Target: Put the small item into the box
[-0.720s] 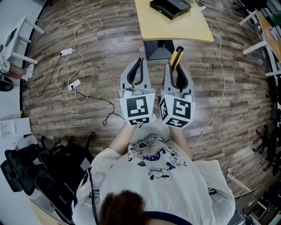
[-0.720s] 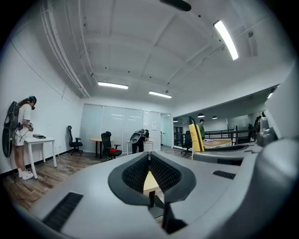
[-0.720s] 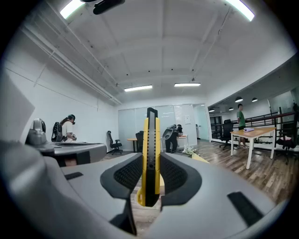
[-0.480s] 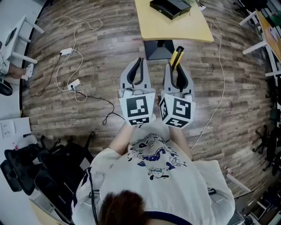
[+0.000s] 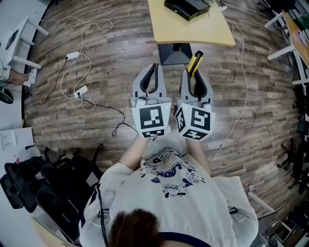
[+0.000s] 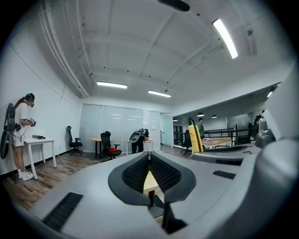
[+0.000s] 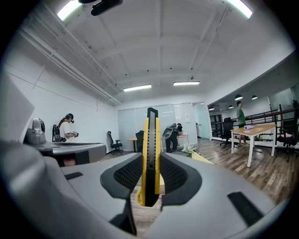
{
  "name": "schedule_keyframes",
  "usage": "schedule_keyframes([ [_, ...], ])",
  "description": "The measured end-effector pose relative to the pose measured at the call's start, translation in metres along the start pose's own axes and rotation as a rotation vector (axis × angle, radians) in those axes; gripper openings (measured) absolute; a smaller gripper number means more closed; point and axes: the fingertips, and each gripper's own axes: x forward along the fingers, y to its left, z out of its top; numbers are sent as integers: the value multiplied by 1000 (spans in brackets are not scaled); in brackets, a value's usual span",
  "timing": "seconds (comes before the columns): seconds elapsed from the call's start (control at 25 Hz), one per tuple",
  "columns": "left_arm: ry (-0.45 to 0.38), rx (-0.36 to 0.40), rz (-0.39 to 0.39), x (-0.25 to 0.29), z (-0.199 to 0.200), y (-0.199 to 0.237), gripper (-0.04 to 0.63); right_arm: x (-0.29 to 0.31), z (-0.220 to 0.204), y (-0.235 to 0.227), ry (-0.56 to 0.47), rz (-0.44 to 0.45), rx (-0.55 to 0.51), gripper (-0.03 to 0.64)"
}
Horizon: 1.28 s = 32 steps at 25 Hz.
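right gripper (image 7: 150, 173) pinched a yellow utility knife (image 7: 150, 140) — left gripper (image 6: 149, 161) pressed together, empty — both near the yellow table (image 5: 193, 30) bearing a black box (image 5: 187, 8).

Head view: shot from above wearer's head, facing steeply down, floor (image 5: 96, 116) well below, table (image 5: 190, 26) at top centre.

Gripper views: mounted close behind jaws, facing level across office, jaws filling lower centre.

Shared: left gripper (image 5: 154, 67) and right gripper (image 5: 194, 72) mid-frame from above. Neighbouring gripper caught at right edge of left gripper view, left edge of right gripper view. Same table glimpsed through left jaws' gap.
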Motion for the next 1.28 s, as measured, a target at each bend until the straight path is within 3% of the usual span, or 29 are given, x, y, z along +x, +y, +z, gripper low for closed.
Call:
schedule_keyframes([
  [0.68,16,5,-7,34,-10,-13,26,27,-11,-18,27,19,2,130],
  [1.28,12,0,-39,168,-3,22,26,159,6,-43,28,-13,-1,130],
])
